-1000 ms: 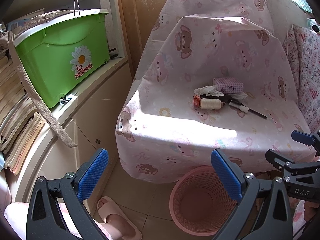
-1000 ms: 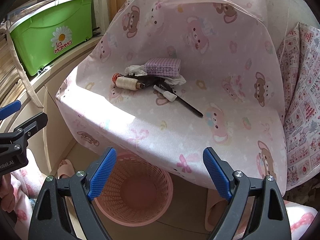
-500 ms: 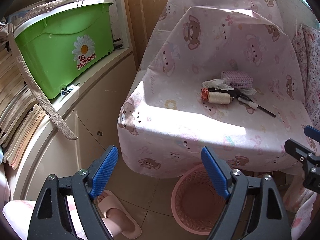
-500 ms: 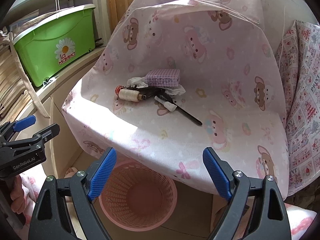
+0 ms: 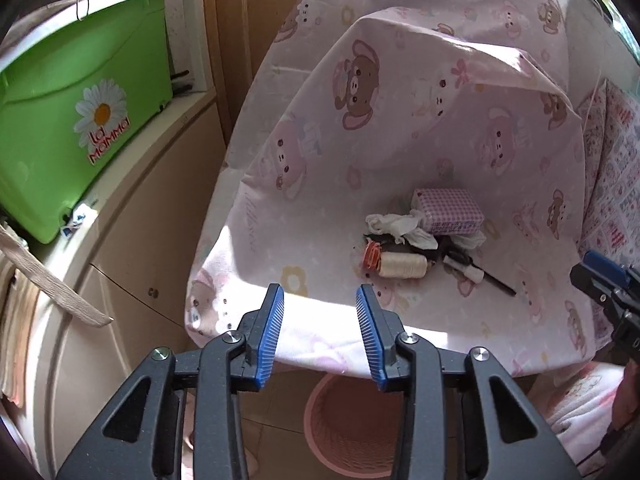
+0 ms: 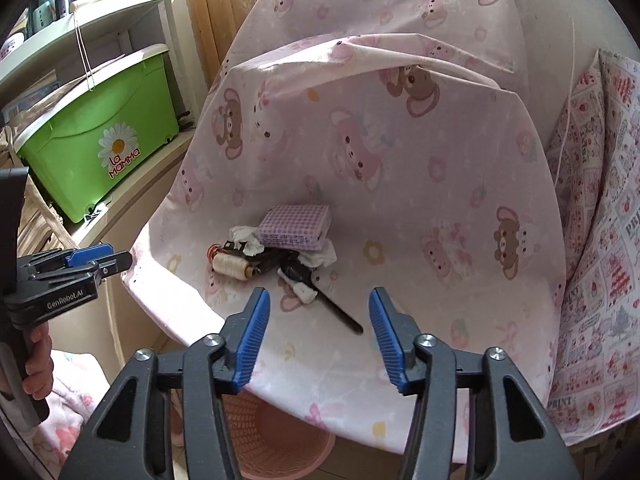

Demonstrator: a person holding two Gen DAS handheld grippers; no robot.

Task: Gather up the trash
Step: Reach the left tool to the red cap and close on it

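On the bear-print cotton cover, crumpled tissue abuts a checked box; both claws, closing, grasp nothing.

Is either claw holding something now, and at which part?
Nothing is held. The left claw and right claw have been closing on air, short of the clutter pile.

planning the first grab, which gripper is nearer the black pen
Right. The right gripper hangs just short of the black pen, its tip between the open jaws. The left gripper sits further off, at the seat's front edge, nearer the thread spool.
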